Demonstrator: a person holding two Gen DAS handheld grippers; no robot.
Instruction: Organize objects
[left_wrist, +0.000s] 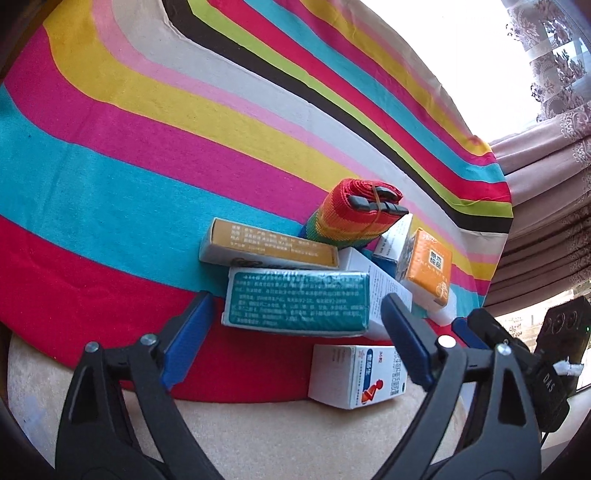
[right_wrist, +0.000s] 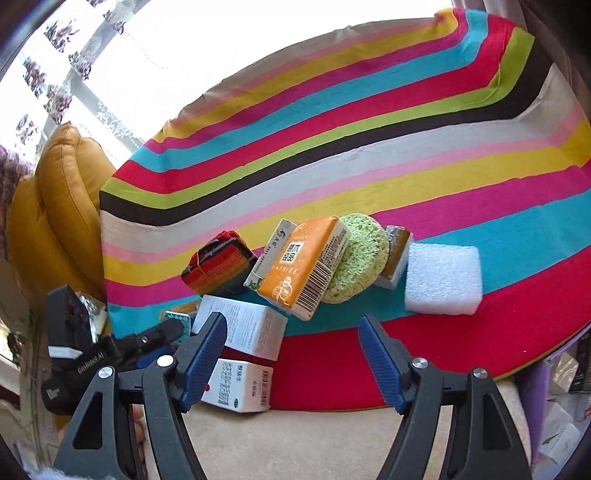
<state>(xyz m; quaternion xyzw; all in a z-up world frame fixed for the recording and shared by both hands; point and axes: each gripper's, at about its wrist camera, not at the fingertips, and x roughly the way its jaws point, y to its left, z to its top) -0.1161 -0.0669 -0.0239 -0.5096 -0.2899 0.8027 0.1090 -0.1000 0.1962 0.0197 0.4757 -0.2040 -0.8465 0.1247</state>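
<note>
Heap of small goods piled near front edge of striped cloth (left_wrist: 147, 155), unsorted, evidently awaiting arrangement. Teal box (left_wrist: 297, 301) lying flat at front of heap, yellow box (left_wrist: 267, 245) just behind and touching it, rainbow strap roll (left_wrist: 354, 214) leaning against the boxes at the rear. Orange box (right_wrist: 304, 266) tilted, propped on its neighbours rather than resting flat; green sponge (right_wrist: 360, 258) leaning against its right side; white foam block (right_wrist: 443, 278) flat on the cloth to the right, apart from the heap. Small white box (left_wrist: 356, 374) straddling cloth edge and bare beige surface, nearest both tools. Left gripper (left_wrist: 295, 339) spread wide, empty, touching nothing, aimed at teal box, small white box lying below between its fingers. Right gripper (right_wrist: 293, 358) likewise spread wide, empty; left finger overlapping a white box (right_wrist: 245, 326) in view, contact not determinable. Judged: sorting barely begun; leaning items likely to topple once supporting boxes are withdrawn.
</note>
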